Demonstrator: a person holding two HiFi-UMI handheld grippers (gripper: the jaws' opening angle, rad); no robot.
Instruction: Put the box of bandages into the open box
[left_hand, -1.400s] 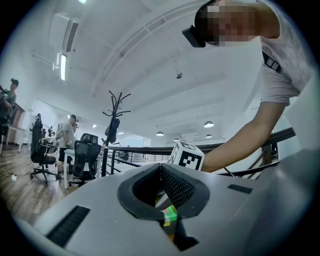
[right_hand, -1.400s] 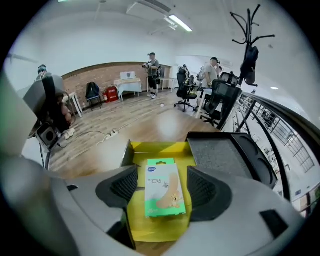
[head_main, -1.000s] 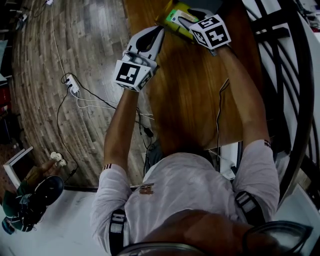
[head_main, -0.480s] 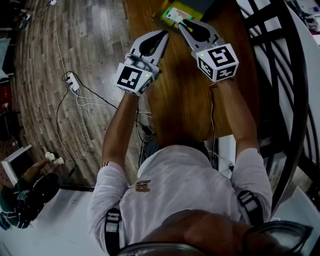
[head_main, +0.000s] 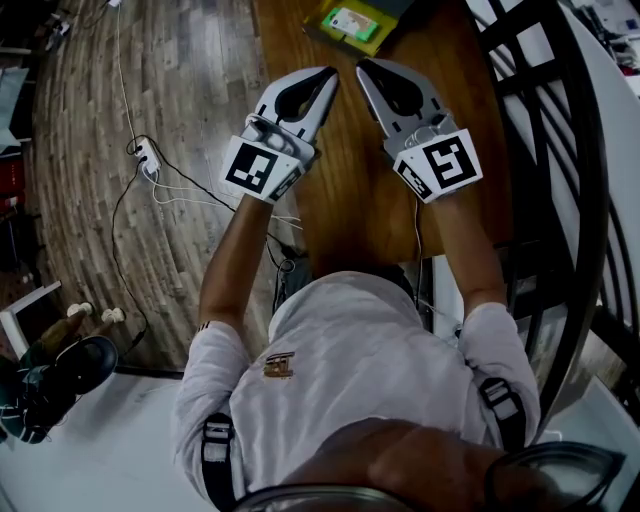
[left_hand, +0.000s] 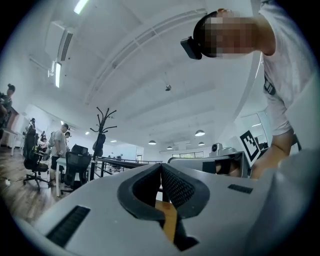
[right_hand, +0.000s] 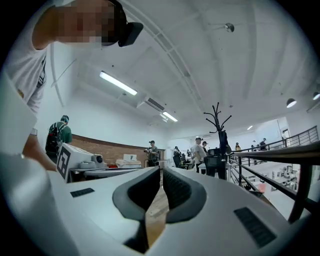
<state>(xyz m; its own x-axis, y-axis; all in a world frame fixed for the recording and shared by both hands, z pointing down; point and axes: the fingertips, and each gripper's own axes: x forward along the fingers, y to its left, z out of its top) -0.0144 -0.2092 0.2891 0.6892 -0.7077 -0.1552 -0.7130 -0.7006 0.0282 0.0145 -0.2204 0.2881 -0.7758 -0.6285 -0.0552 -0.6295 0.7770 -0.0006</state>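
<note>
Lying at 12 o'clock on the surface (head_main: 360, 190), the bandage box (head_main: 350, 22) looks to be inside the green open box (head_main: 368, 42). It seems light, stiff card; pinch its long sides. Left gripper (head_main: 328, 75) and right gripper (head_main: 364, 68) are closed, holding nothing.

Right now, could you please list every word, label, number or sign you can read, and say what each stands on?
Nothing here reads clearly.
Box of bandages: a white label, print too small to read.
Left gripper, cube: square black-and-white marker pattern, no letters.
Right gripper, cube: likewise a marker pattern; its jaws are closing on nothing.
Shirt emblem: too small to read.
</note>
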